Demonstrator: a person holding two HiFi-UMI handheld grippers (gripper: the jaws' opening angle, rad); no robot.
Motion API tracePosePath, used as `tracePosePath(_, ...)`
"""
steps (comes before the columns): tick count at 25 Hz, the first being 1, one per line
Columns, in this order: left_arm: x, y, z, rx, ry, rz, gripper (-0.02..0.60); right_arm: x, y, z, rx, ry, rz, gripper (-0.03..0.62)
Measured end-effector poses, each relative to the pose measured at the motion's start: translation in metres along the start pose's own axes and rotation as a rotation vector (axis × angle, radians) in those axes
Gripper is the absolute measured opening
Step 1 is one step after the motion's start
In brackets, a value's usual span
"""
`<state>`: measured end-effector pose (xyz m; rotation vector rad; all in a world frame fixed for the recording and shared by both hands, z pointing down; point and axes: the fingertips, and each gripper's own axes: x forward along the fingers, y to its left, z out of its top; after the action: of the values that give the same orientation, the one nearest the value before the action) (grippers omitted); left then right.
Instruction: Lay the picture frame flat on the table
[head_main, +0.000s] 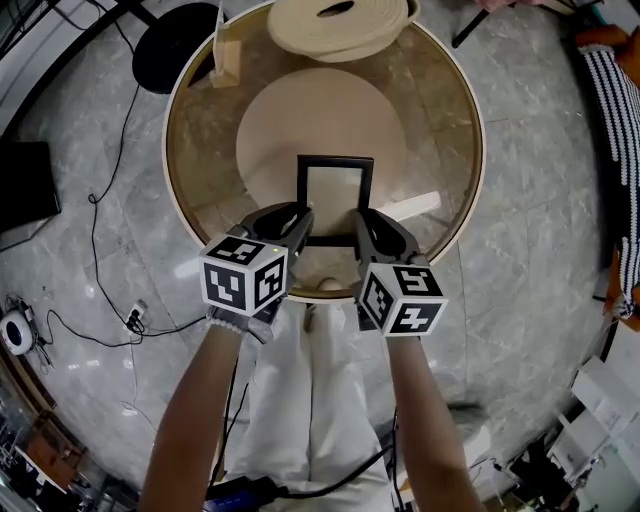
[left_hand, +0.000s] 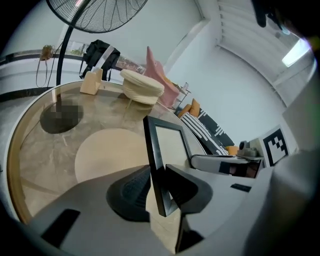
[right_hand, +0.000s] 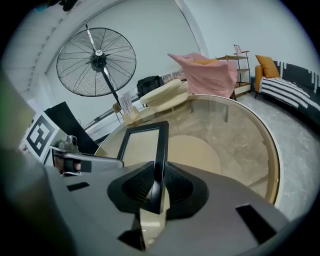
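Note:
A black picture frame (head_main: 335, 200) with a pale pane stands nearly upright over the near part of the round glass table (head_main: 200, 150). My left gripper (head_main: 300, 222) is shut on its left side bar, and my right gripper (head_main: 362, 225) is shut on its right side bar. In the left gripper view the bar of the frame (left_hand: 170, 145) sits squeezed between the dark pads of the left gripper (left_hand: 159, 187). The right gripper view shows the frame (right_hand: 142, 142) edge-on in the right gripper (right_hand: 157, 187). I cannot tell whether the frame's lower edge touches the glass.
A cream round cushion stack (head_main: 340, 25) and a small wooden block (head_main: 225, 65) sit at the table's far side. A white strip (head_main: 415, 207) lies right of the frame. A standing fan (right_hand: 96, 61) is beyond the table, with cables (head_main: 100, 210) on the floor at left.

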<state>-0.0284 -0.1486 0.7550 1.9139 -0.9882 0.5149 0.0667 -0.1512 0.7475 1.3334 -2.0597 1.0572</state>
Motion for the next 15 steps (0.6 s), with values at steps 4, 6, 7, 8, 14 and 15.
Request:
tracePosePath(4, 0.007, 0.007, 0.001, 0.001, 0.022, 0.041, 0.110, 0.008, -0.005, -0.001, 0.007, 0.010, -0.010, 0.083)
tracePosePath(6, 0.011, 0.009, 0.001, 0.026, 0.034, 0.067, 0.110, 0.012, -0.007, -0.003, 0.012, 0.016, -0.021, 0.083)
tracePosePath(7, 0.012, 0.009, 0.002, 0.048, 0.039, 0.079, 0.109, 0.012, -0.007, -0.004, 0.015, 0.015, -0.025, 0.083)
tracePosePath(8, 0.013, 0.010, 0.002, 0.072, 0.043, 0.088, 0.109, 0.013, -0.008, -0.004, 0.020, 0.013, -0.027, 0.083)
tracePosePath(14, 0.007, 0.009, 0.006, 0.144, 0.038, 0.134, 0.118, 0.010, -0.007, -0.003, 0.045, -0.006, -0.006, 0.086)
tracePosePath(15, 0.004, 0.009, 0.007, 0.151, 0.030, 0.146, 0.120, 0.008, -0.007, -0.003, 0.039, -0.009, -0.006, 0.086)
